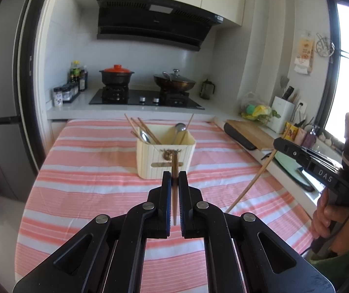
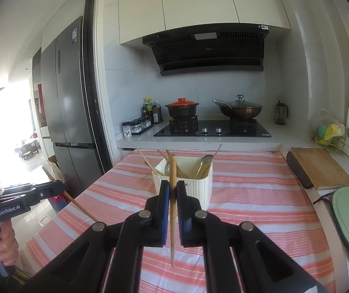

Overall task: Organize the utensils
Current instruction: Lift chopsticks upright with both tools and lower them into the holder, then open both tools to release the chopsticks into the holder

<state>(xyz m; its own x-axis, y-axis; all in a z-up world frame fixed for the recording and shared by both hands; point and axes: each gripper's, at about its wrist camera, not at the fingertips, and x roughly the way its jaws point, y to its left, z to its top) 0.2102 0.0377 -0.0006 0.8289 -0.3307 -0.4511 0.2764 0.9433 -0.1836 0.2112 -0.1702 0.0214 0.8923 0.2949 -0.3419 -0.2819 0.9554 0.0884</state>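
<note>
Black jaws of the left gripper (image 1: 174,175) are pressed together on a brown chopstick (image 1: 174,171), and the right gripper (image 2: 173,188) is clamped in the same way on a pale chopstick (image 2: 173,210). Each wrist view shows its own stick between the jaws as a nearly vertical line: the upper end rises above the fingertips and the thin end hangs down below them, over the striped cloth (image 1: 89,171).

The left view also shows the other tool from the side, at the right edge, held by a hand (image 1: 325,217); there the pale chopstick runs as a long diagonal, upper end toward the window side and lower end down toward the cloth. The right view shows the left tool at its left edge, with a hand (image 2: 1,239) on the handle, and the brown stick slants from upper left to lower right.

Beyond both grippers, in the middle of the cloth, stands a cream holder (image 1: 165,157) with chopsticks and spoons in it; they lean outward in different directions. Neither held stick touches the holder. Behind the table is the stove (image 2: 212,129) with a red-lidded pot (image 2: 181,108) and a wok. Only the right view shows the doorway and bright room at the left.
</note>
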